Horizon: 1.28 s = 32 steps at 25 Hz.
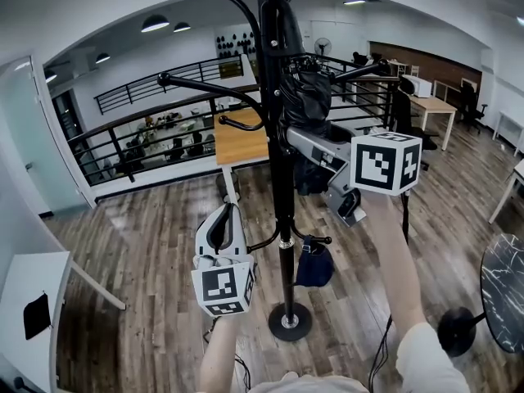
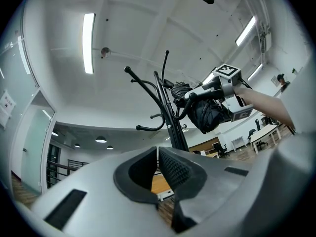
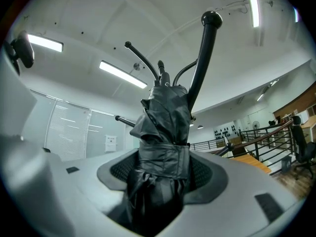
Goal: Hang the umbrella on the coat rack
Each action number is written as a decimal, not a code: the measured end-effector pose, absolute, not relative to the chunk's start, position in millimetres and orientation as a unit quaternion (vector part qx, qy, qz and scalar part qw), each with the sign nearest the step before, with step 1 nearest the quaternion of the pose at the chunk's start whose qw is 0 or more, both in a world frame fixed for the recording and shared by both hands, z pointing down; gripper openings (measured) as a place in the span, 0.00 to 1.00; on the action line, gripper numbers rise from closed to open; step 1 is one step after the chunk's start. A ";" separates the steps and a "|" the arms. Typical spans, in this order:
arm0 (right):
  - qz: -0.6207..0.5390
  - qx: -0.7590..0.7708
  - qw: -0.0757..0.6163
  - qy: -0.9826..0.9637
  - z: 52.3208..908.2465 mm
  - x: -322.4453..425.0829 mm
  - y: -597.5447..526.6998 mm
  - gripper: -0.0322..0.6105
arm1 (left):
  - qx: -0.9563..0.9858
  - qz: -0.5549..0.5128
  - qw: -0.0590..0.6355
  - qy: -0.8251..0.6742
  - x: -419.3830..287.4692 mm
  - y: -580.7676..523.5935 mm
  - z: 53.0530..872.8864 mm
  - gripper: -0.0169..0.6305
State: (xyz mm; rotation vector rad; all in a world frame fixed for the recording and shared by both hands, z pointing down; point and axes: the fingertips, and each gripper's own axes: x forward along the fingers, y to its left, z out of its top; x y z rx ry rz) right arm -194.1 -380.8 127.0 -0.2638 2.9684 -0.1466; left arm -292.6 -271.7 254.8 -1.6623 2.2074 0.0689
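The black coat rack (image 1: 275, 154) stands straight ahead, its curved hooks spreading from the pole. Close against the pole at upper-hook height is a folded black umbrella (image 1: 305, 97), and my right gripper (image 1: 296, 137) is shut on it. In the right gripper view the strapped umbrella (image 3: 163, 132) fills the jaws, with a rack hook (image 3: 203, 53) rising just behind it. My left gripper (image 1: 223, 213) hangs lower, left of the pole, pointing up, shut and holding nothing. The left gripper (image 2: 157, 156) view looks up at the rack (image 2: 168, 115), the umbrella (image 2: 210, 115) and the right gripper (image 2: 195, 94).
A dark blue bag (image 1: 313, 264) hangs low on the rack near its round base (image 1: 289, 322). Behind are a wooden table (image 1: 240, 137) and a black railing (image 1: 147, 133). A dark round table (image 1: 503, 281) is at right, a white table (image 1: 24, 301) at left.
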 end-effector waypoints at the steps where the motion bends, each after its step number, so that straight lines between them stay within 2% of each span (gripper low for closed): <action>1: -0.050 -0.090 0.083 0.991 127.0 -193.8 -381.2 0.49 | -0.593 0.025 0.187 0.783 -291.6 -272.4 254.3 0.08; 11: -0.021 -0.124 0.111 0.986 120.1 -182.1 -375.4 0.52 | -0.601 0.034 0.190 0.776 -287.4 -273.0 244.7 0.08; 17: -0.010 -0.148 0.156 0.977 117.8 -147.0 -364.4 0.52 | -0.607 0.045 0.186 0.772 -281.6 -270.9 245.2 0.08; 22: 0.037 -0.173 0.187 0.966 136.6 -119.7 -349.4 0.52 | -0.614 0.057 0.180 0.766 -272.5 -266.5 248.4 0.08; 26: 0.064 -0.205 0.185 0.959 171.0 -108.4 -342.2 0.52 | -0.613 0.061 0.183 0.766 -265.3 -260.8 256.0 0.08; 29: 0.075 -0.243 0.173 0.952 206.4 -100.8 -349.7 0.45 | -0.619 0.068 0.187 0.760 -257.8 -257.4 263.7 0.08; 32: 0.077 -0.287 0.163 0.941 245.0 -93.0 -355.7 0.31 | -0.622 0.070 0.186 0.757 -253.7 -253.9 276.7 0.08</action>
